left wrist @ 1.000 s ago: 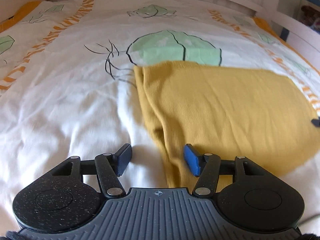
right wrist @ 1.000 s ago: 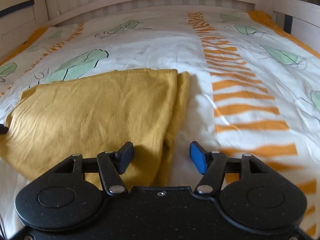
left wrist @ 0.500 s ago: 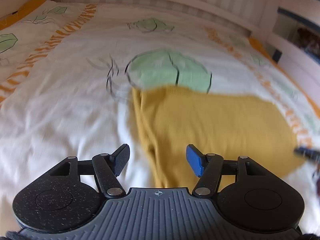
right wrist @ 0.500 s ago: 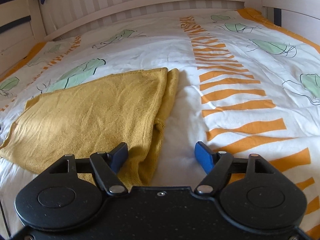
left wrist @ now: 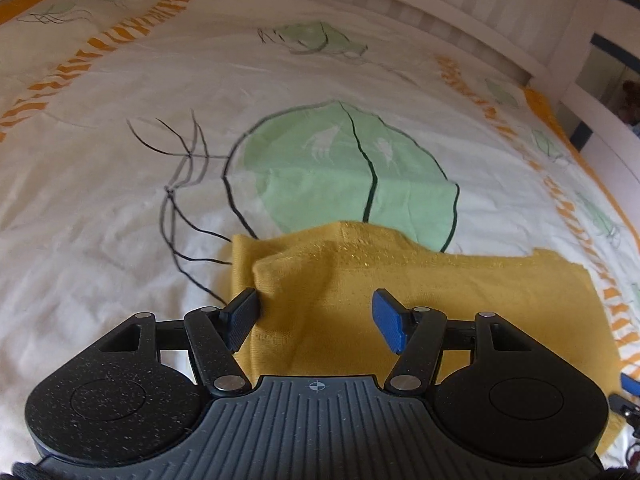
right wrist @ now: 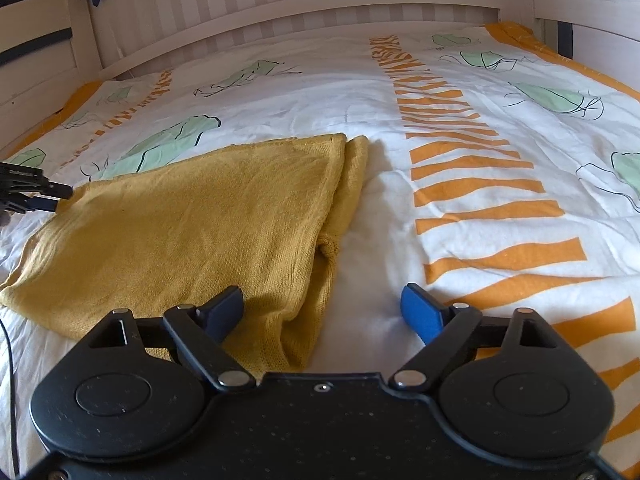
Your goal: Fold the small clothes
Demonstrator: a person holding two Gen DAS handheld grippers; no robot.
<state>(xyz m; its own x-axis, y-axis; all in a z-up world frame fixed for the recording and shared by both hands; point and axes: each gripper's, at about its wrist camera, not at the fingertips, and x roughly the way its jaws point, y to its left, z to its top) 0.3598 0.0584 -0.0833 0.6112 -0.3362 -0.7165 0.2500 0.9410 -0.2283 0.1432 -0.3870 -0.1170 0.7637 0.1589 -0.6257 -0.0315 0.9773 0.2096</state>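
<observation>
While both claws are gaping empty, left claw [left wrist: 316, 316] is straddling the mustard knit garment's [left wrist: 420, 292] near-left corner, right claw [right wrist: 322, 312] over its right edge on the bed [right wrist: 400, 220].

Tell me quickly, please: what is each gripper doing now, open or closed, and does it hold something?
Left gripper: open, holding nothing; the mustard knit garment lies between its fingers.
Right gripper: open, holding nothing, over the garment's edge.

Open bed on both sides

Bare bed cover [right wrist: 460, 240] lies right of the yellow garment [right wrist: 192, 232]; the white headboard [right wrist: 304, 20] closes off the far end.
</observation>
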